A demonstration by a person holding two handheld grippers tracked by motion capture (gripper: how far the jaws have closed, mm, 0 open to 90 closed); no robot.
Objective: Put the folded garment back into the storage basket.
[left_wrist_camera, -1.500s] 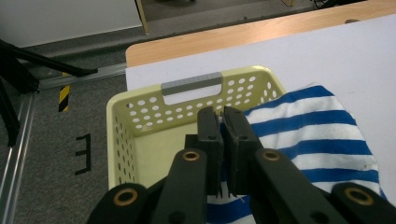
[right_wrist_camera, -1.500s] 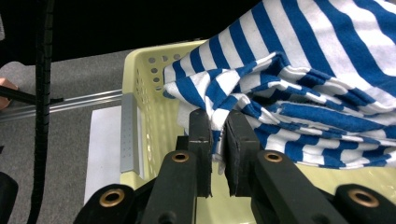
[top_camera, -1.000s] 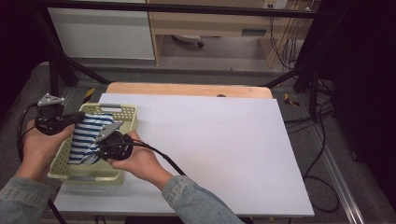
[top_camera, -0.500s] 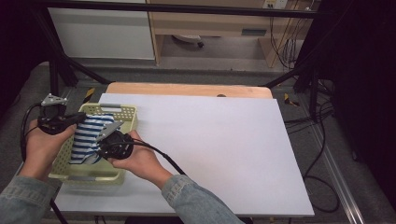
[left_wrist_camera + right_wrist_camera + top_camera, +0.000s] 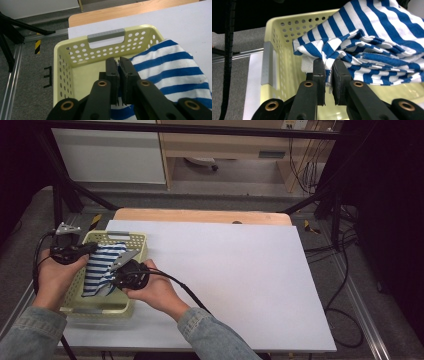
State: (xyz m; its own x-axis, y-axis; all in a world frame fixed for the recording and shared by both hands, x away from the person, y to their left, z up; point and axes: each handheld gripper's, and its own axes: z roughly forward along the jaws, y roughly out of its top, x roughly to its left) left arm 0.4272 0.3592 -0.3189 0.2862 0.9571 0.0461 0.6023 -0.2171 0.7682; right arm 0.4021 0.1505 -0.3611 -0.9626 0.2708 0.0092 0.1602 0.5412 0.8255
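Note:
A blue-and-white striped cloth (image 5: 100,267) hangs over a pale yellow perforated basket (image 5: 135,239) at the table's left edge. My left gripper (image 5: 89,251) grips its upper edge at the basket's left side; in the left gripper view the jaws (image 5: 119,65) are shut on the striped cloth (image 5: 172,72). My right gripper (image 5: 114,279) pinches the lower bunched part; in the right gripper view the jaws (image 5: 329,67) are shut on a fold of the cloth (image 5: 372,42). The cloth is lifted a little above the basket (image 5: 287,32) floor.
The basket (image 5: 75,75) has a grey handle (image 5: 106,35) on its far wall. A white sheet (image 5: 240,280) covers the table to the right, with a wooden strip (image 5: 200,216) along the far edge. Cables (image 5: 345,270) trail on the floor at the right.
Both hands have shifted only slightly; the cloth sits a little more bunched between the grippers than before.

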